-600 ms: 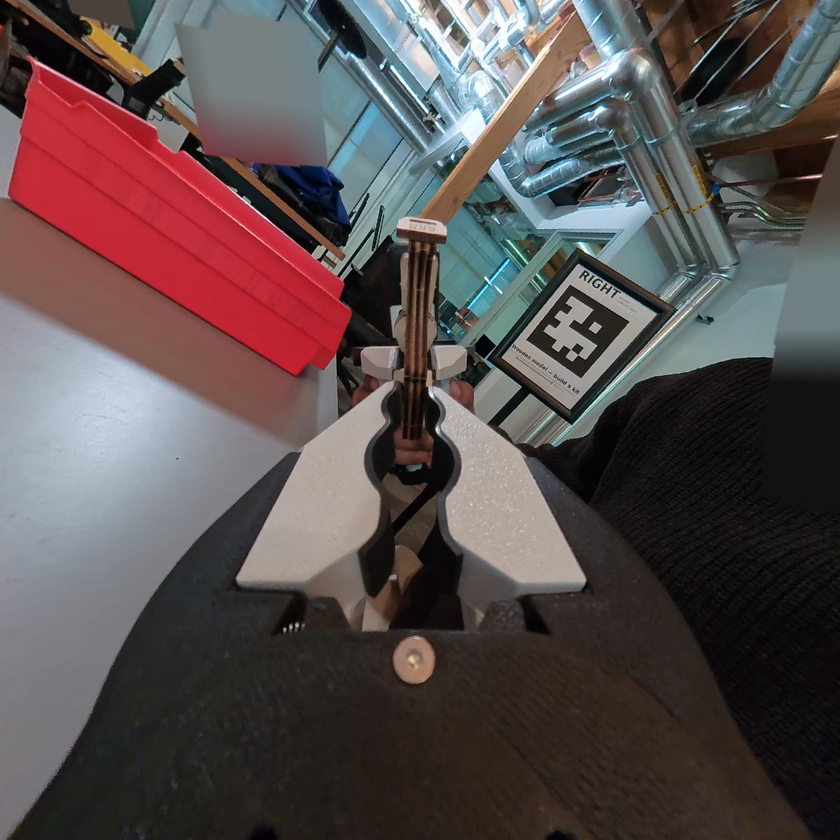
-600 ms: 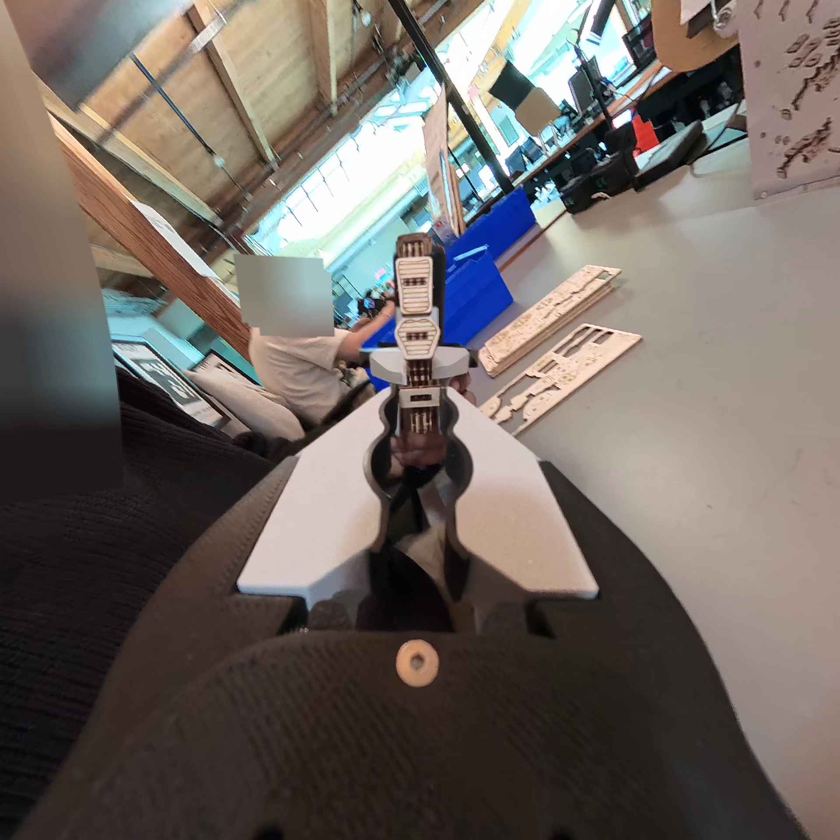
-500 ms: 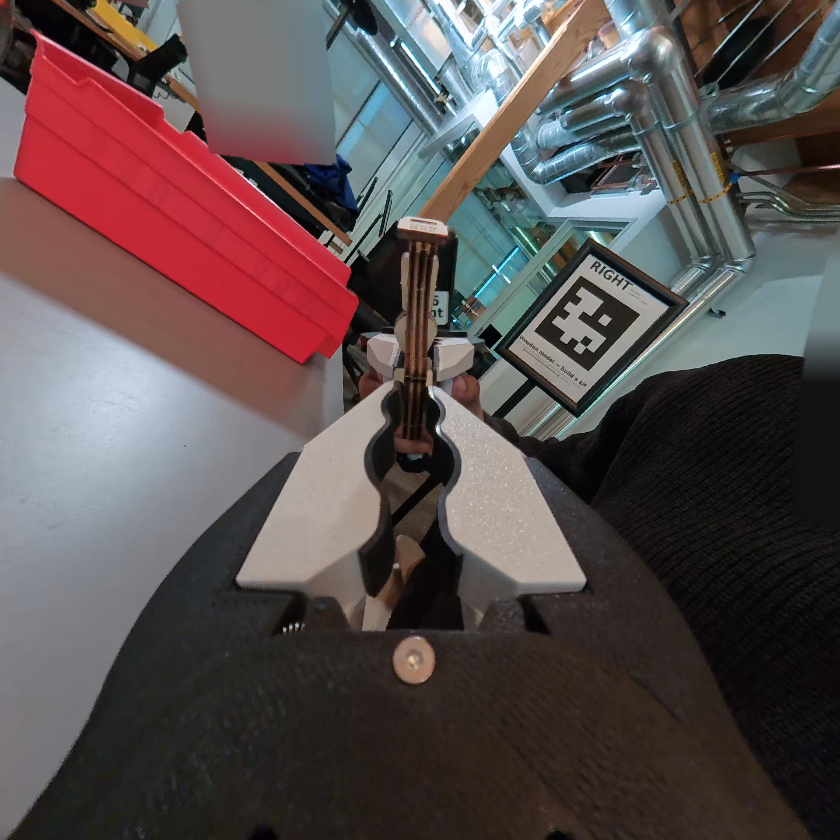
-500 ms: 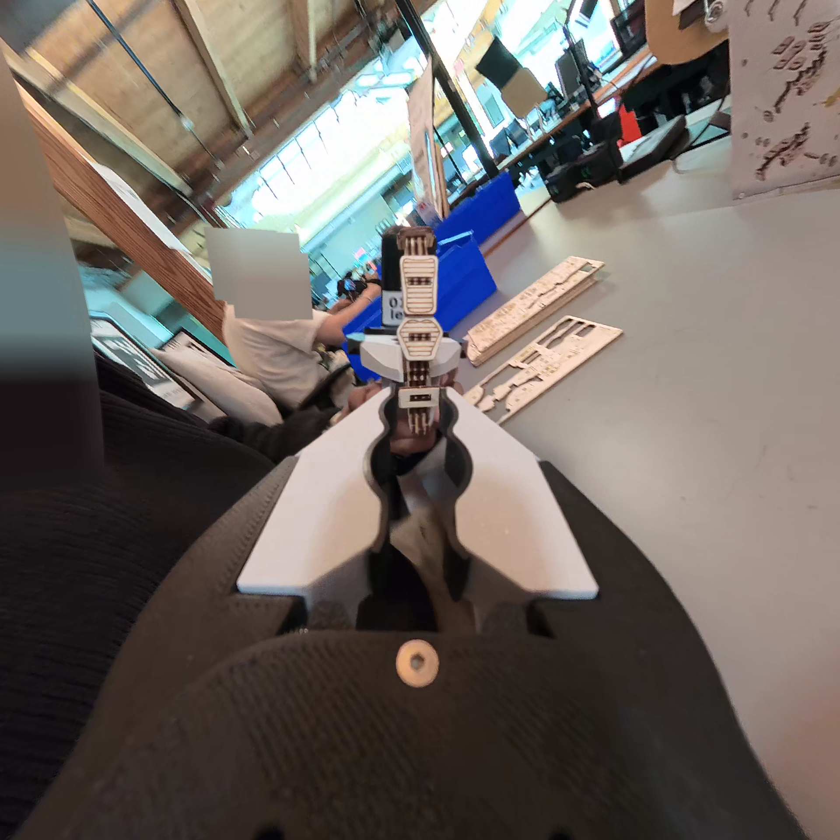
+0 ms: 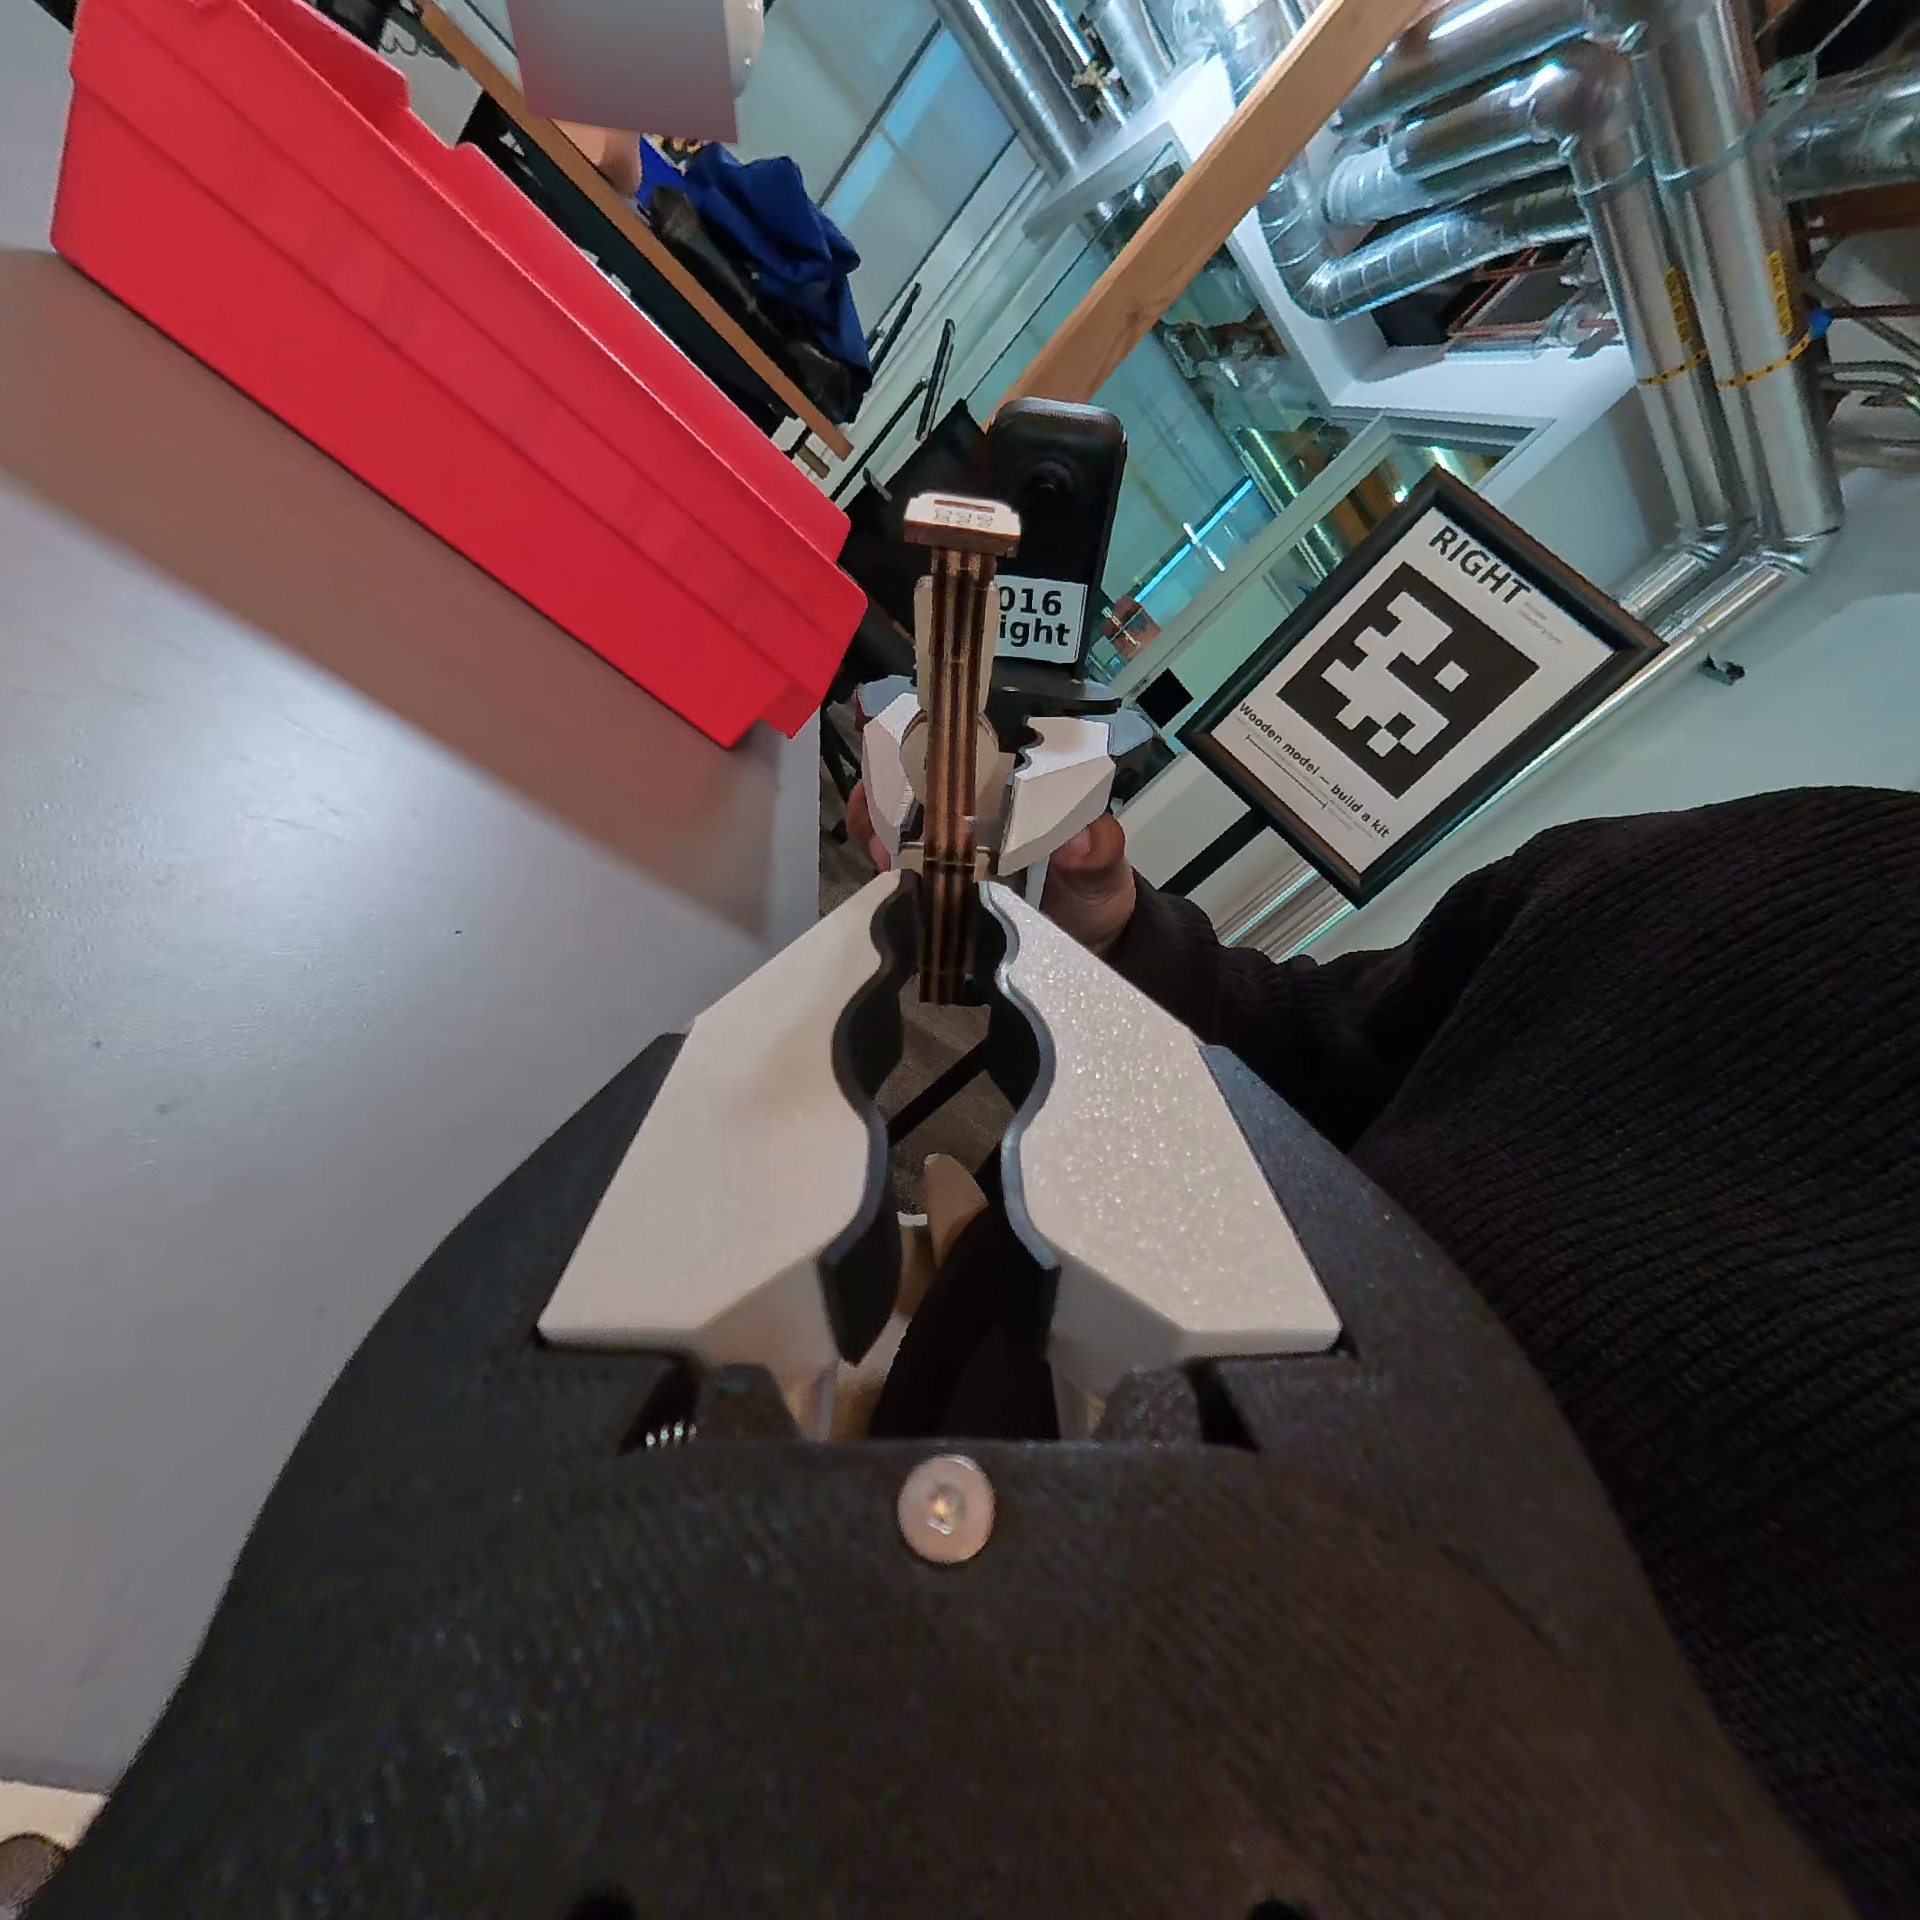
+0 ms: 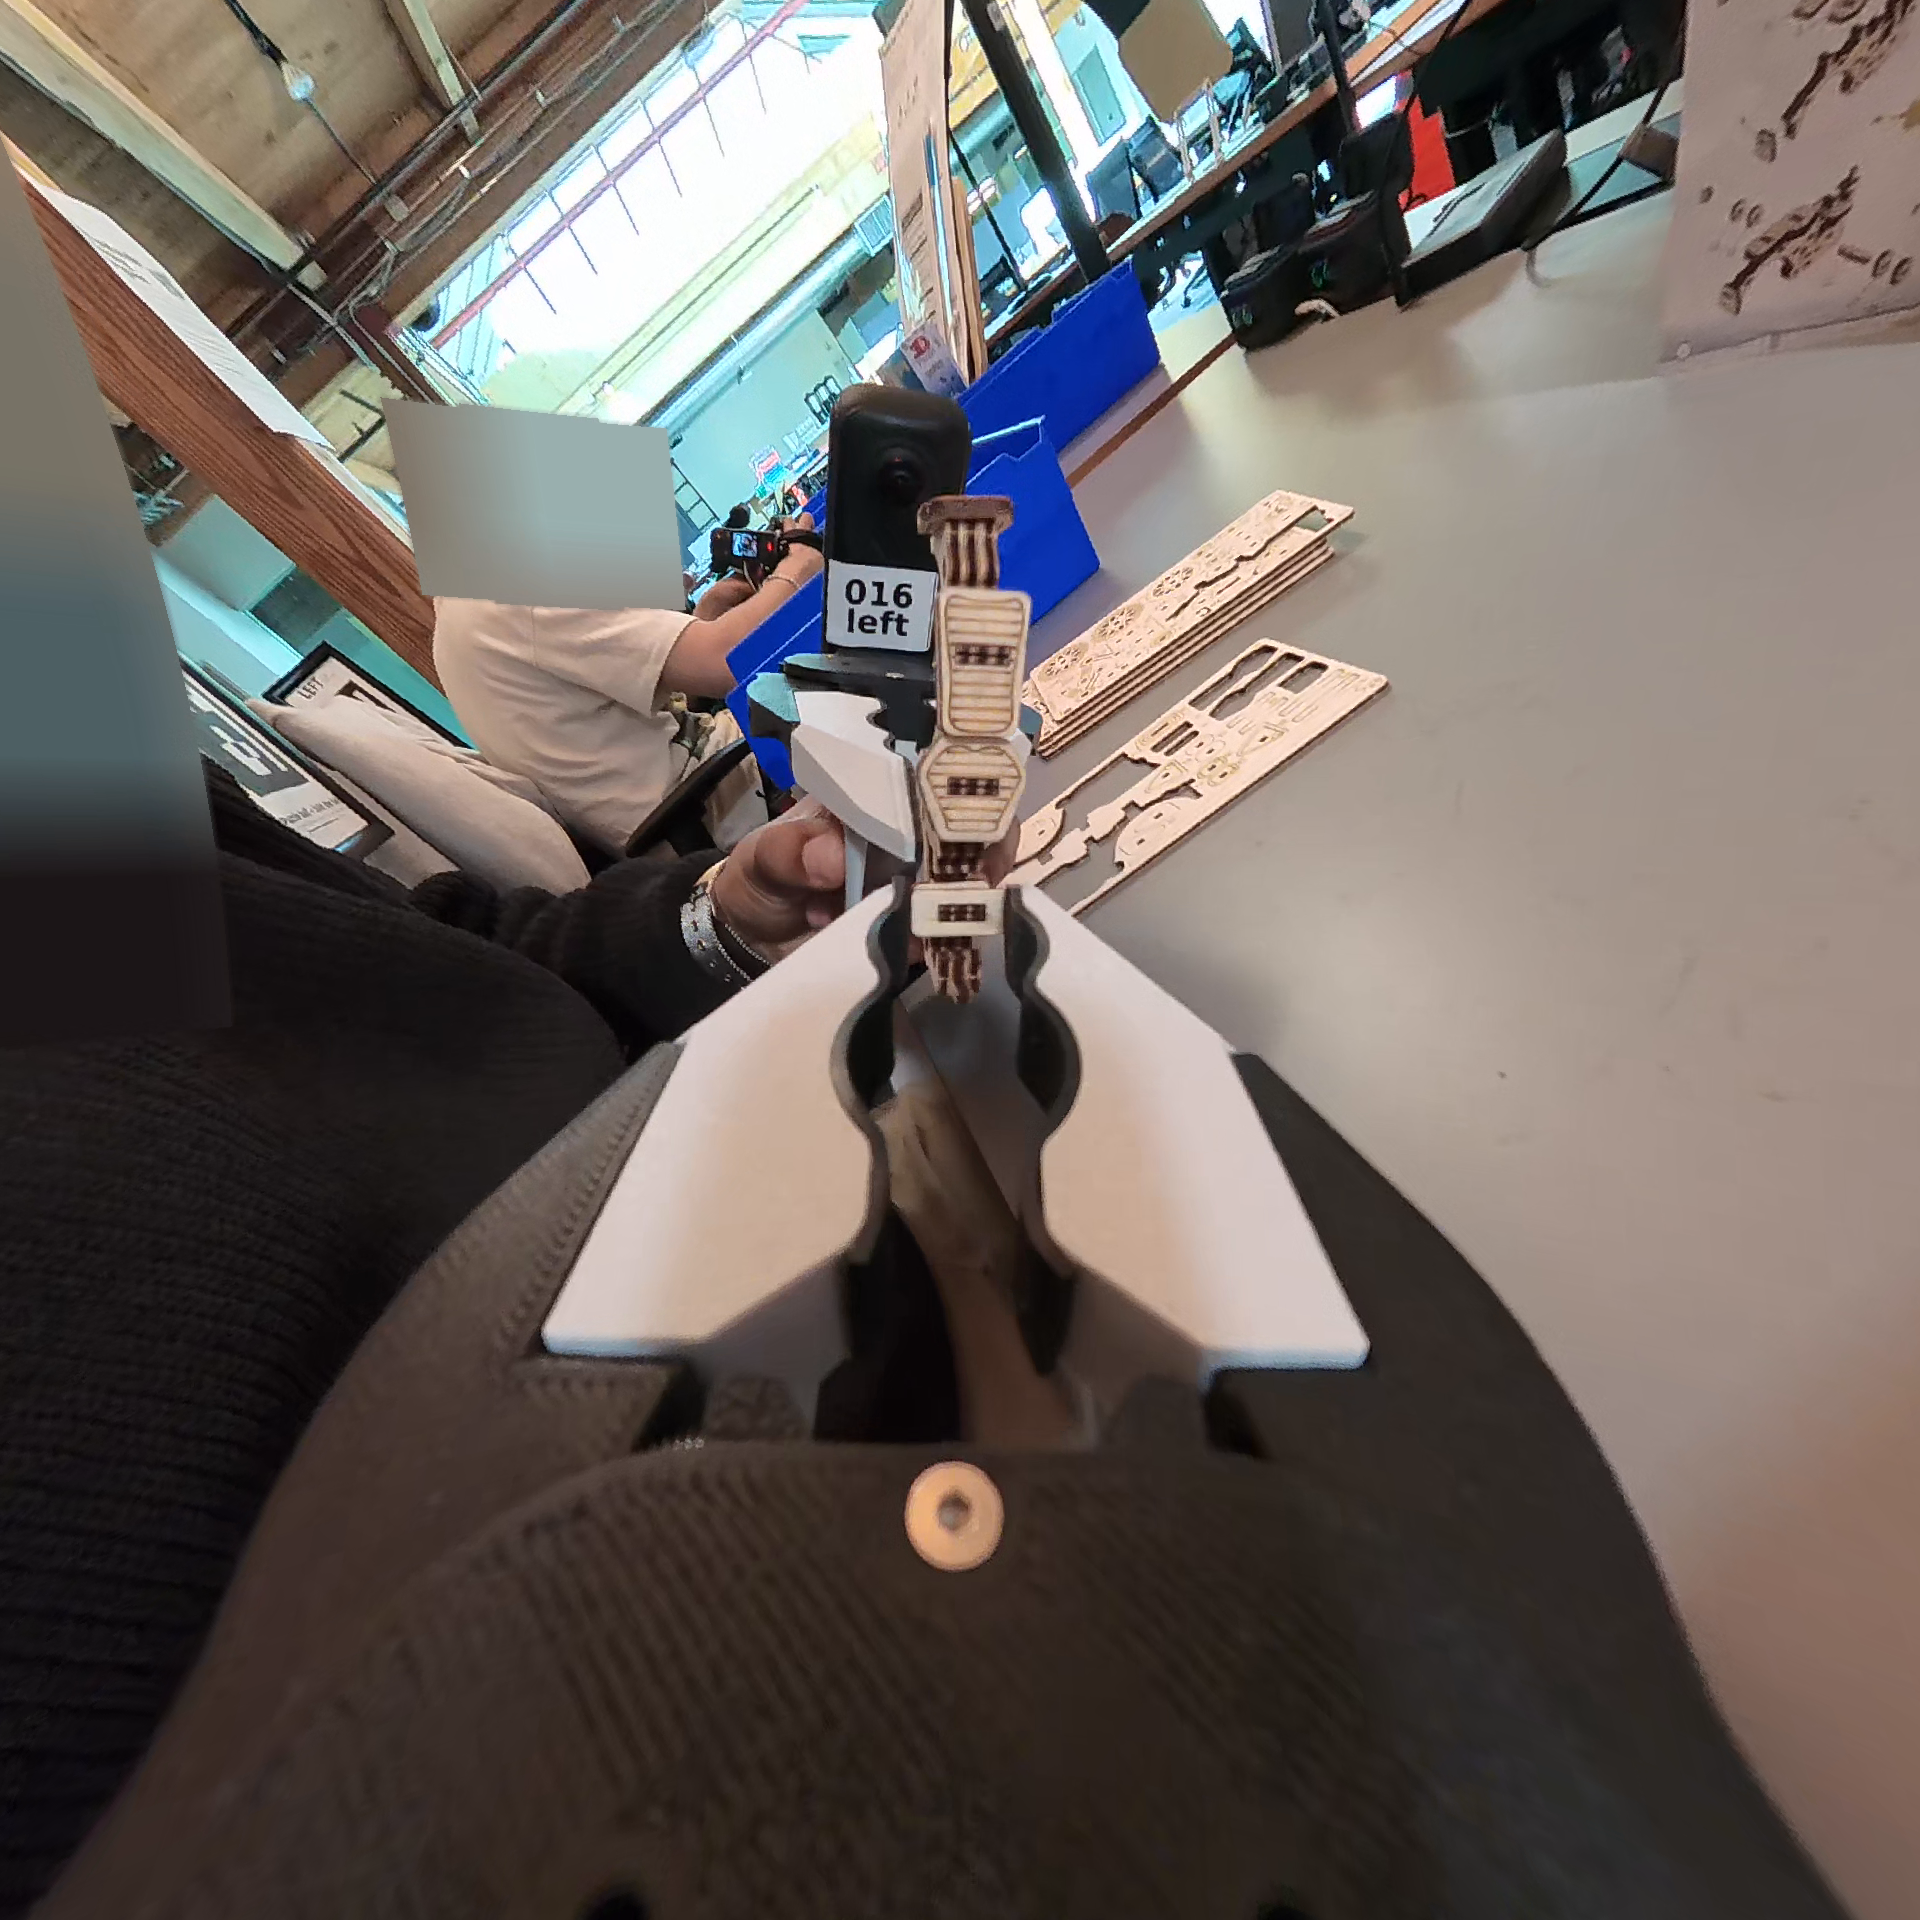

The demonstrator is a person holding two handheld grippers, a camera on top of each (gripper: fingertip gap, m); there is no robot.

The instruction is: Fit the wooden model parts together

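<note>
The wooden model (image 5: 951, 727) is a narrow layered stick with a small cap on top. It stands upright between the two grippers, which face each other. My left gripper (image 5: 945, 904) is shut on its lower end. In the right wrist view the model (image 6: 982, 675) shows slatted plates on its face and leans slightly. My right gripper (image 6: 956, 920) is shut on its lower end at a small cross plate. The right gripper's fingers (image 5: 1060, 790) flank the stick in the left wrist view. One left finger (image 6: 847, 769) shows beside the model in the right wrist view.
A red bin (image 5: 416, 343) sits on the grey table (image 5: 260, 1039) to the left. A framed marker sign (image 5: 1413, 686) stands behind. On the table (image 6: 1507, 935) lie a stack of cut wooden sheets (image 6: 1195, 623), a single sheet (image 6: 1216, 748) and a blue bin (image 6: 1049, 499). A person in a white shirt (image 6: 582, 707) sits behind. Only a small space, under 4 cm, lies between the two pairs of fingers.
Both grippers have kept their hold on the model. Both views have shifted, and the camera on the opposite gripper now shows behind the model. The model leans a little more in the right wrist view.
</note>
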